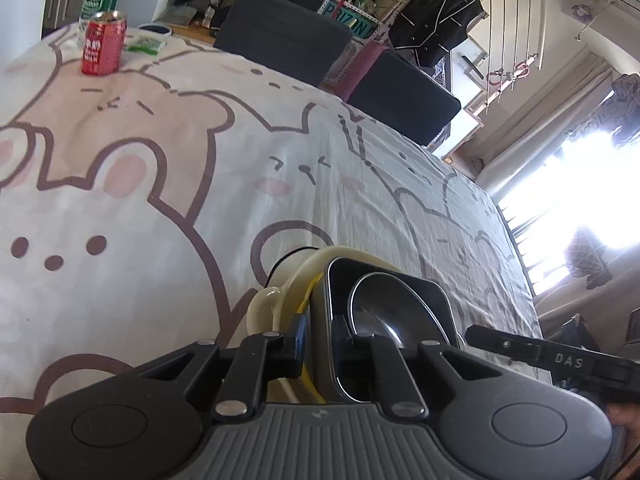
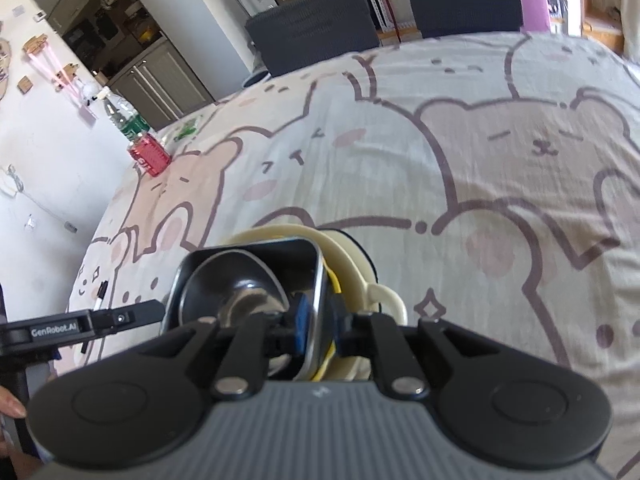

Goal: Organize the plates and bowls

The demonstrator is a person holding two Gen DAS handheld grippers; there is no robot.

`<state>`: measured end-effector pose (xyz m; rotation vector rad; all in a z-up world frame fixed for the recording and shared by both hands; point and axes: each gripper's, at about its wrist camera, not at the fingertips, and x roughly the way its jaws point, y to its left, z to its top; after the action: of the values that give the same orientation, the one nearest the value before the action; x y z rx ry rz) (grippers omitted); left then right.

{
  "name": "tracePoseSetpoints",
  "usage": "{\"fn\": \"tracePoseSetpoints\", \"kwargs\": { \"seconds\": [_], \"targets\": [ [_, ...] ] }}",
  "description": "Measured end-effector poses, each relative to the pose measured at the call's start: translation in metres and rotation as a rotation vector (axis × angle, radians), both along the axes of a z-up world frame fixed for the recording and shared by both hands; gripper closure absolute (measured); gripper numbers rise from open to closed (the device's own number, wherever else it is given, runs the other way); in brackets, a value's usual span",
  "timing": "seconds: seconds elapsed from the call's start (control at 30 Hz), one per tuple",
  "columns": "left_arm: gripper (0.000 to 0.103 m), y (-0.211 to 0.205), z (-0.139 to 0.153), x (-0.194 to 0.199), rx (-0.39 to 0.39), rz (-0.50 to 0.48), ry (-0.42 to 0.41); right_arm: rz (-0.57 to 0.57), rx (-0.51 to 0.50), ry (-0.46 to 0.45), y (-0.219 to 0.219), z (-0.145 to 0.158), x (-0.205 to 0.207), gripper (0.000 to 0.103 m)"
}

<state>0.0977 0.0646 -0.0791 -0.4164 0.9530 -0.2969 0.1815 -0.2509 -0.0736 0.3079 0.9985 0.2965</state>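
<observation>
Both grippers' fingers [image 1: 298, 342] [image 2: 306, 326] clamped on glossy square steel tray's [image 1: 424, 292] rim.

A lived-in home: a cartoon-bear cloth [image 1: 240, 152] covers the counter, dark padded chairs [image 1: 280, 34] stand behind, a black jacket [image 1: 436, 12] hangs near curtained windows [image 1: 560, 128].

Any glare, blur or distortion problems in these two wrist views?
Left wrist: the window at right is blown out to white, washing out detail there; strong fisheye bends the tablecloth; the red can stays sharp. Right wrist: even light, no glare, slight softness on the tablecloth pattern, dark corners; the square metal tray and steel bowl read clearly.
</observation>
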Motion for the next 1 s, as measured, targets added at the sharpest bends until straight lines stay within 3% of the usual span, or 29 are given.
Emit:
{"fn": "tracePoseSetpoints", "kwargs": {
  "seconds": [0.07,0.2,0.33,0.47,0.7,1.0],
  "targets": [
    [0.087,-0.002,0.006,-0.004,0.017,0.006,-0.008,0.018,-0.016,-0.026,0.001,0.007,-0.003,0.076],
    [0.070,-0.012,0.022,-0.016,0.055,-0.006,-0.044,0.031,-0.038,-0.067,0.002,0.019,-0.012,0.060],
    [0.061,-0.021,0.041,-0.031,0.099,-0.003,-0.082,0.042,-0.061,-0.117,-0.001,0.033,-0.027,0.042],
    [0.045,-0.027,0.062,-0.056,0.137,0.006,-0.130,0.027,-0.072,-0.170,-0.014,0.050,-0.046,0.034],
    [0.022,-0.033,0.094,-0.092,0.194,0.022,-0.236,0.016,-0.106,-0.289,-0.028,0.075,-0.086,0.028],
    [0.000,-0.026,0.119,-0.131,0.225,0.026,-0.383,-0.030,-0.139,-0.451,-0.020,0.101,-0.146,0.008]
  ]
}}
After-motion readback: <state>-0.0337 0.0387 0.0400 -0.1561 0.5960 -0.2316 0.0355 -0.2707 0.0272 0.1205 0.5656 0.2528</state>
